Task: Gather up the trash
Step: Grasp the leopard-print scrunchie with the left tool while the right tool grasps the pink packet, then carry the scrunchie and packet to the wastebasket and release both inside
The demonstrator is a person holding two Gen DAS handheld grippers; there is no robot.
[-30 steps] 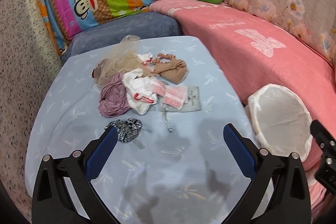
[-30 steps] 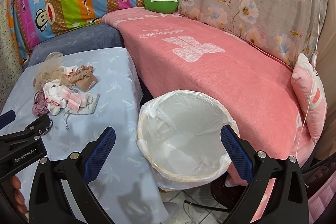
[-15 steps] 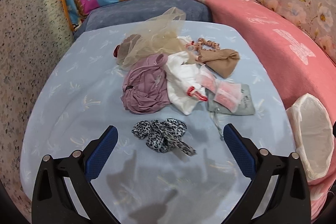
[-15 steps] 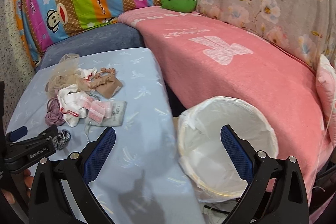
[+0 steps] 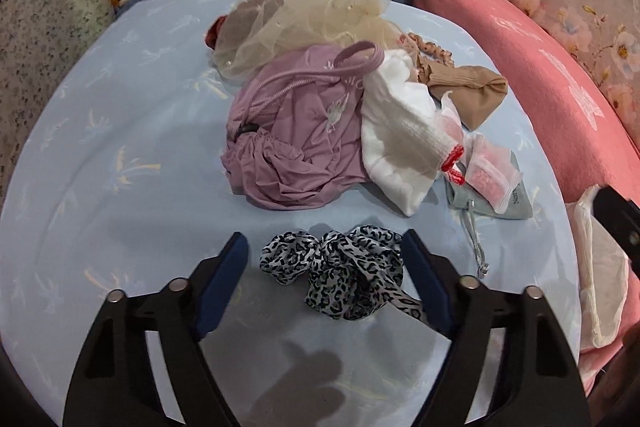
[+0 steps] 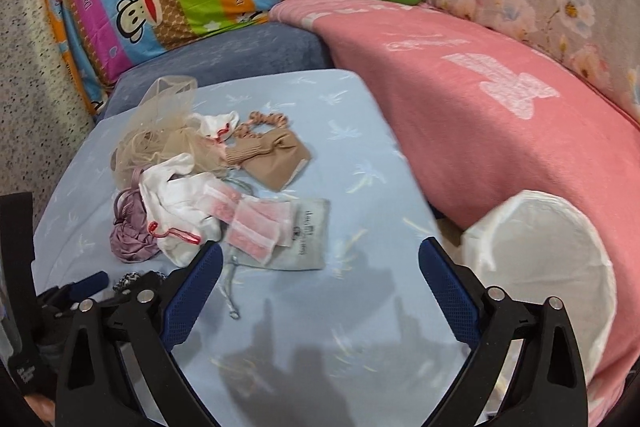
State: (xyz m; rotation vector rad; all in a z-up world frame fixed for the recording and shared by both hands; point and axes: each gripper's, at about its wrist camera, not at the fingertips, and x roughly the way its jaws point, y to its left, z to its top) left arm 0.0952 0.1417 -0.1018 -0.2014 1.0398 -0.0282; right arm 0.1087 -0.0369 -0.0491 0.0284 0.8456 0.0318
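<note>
I have the left gripper down over the leopard-print scrunchie, which lies on the blue-sheeted bed just in front of the heap of soft trash. Its jaws have just been closing and now straddle the scrunchie; the right pad looks to be brushing the fabric, the left pad stands clear, so nothing is clamped yet. This is the first pick, by my reading. The right gripper hangs with its jaws wide apart and empty above the grey pouch and pink sachets. The white-lined bin sits beside the bed, against the pink blanket. Next I need to finish closing on the scrunchie, lift it clear and carry it right to the bin.
</note>
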